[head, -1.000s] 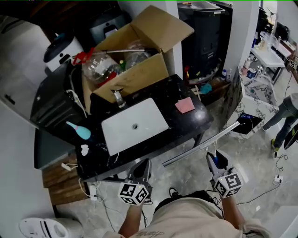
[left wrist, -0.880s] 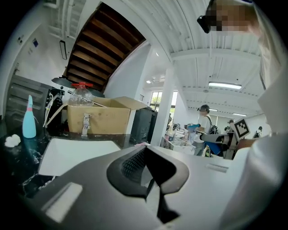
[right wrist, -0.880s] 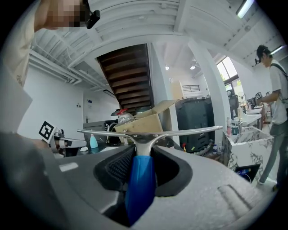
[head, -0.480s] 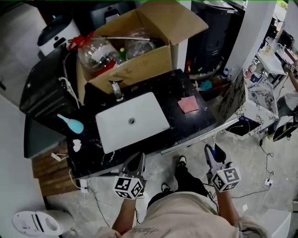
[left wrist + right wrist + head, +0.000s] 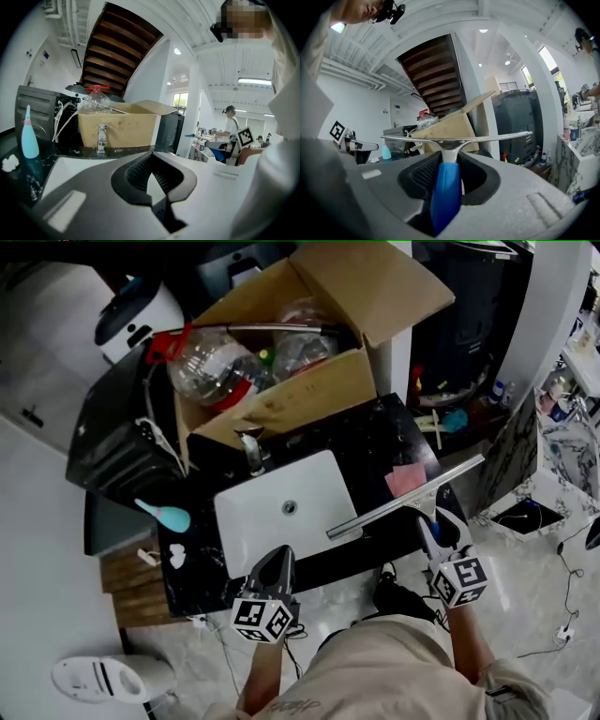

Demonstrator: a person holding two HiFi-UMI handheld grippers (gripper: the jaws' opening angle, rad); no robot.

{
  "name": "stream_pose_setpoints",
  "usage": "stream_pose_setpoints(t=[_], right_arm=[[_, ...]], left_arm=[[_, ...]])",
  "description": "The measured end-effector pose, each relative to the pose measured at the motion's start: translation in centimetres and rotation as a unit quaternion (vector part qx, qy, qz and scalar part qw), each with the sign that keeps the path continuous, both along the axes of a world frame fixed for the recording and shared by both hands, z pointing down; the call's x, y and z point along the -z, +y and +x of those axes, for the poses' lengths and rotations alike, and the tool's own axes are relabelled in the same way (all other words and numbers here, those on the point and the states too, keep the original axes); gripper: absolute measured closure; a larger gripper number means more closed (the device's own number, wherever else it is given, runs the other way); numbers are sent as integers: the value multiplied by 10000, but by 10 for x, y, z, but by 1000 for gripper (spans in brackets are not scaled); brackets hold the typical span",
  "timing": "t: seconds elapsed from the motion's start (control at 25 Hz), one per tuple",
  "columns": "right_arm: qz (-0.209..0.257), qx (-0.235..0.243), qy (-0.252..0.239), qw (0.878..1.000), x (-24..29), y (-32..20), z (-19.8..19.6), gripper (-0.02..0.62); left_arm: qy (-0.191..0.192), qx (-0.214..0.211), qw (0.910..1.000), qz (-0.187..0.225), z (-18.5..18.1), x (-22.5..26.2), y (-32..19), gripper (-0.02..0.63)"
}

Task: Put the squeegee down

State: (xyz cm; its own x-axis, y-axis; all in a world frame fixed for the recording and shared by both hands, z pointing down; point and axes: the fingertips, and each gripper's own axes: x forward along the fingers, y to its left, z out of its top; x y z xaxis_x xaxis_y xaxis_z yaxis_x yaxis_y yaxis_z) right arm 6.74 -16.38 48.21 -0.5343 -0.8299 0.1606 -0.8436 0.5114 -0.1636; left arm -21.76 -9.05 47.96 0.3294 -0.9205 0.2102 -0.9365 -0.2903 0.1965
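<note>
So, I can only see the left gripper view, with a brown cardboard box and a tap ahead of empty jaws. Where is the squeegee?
Observer: The blue-handled, metal-bladed squeegee is in the right gripper, whose jaws clamp its handle.
Operator: Has it been put down?
Observer: It doesn't look like it. In the head view its long blade slants over the black stone counter, one end by the corner of the white sink, and seems held clear of the surface.
Operator: Is anything lying where it might land?
Observer: A pink square cloth lies on the counter just beyond the blade.
</note>
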Motion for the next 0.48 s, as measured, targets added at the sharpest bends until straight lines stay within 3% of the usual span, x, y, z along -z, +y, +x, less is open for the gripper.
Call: stream_pose_setpoints(t=[0.24, 0.48], right_arm=[[-209, 375, -172, 9989, -10, -69, 2, 472], [-391, 575, -158, 9975, -30, -125, 5, 472]], left_arm=[[90, 296, 9995, 65, 16, 23, -57, 592], [-36, 399, 9992, -48, 35, 15, -84, 592]])
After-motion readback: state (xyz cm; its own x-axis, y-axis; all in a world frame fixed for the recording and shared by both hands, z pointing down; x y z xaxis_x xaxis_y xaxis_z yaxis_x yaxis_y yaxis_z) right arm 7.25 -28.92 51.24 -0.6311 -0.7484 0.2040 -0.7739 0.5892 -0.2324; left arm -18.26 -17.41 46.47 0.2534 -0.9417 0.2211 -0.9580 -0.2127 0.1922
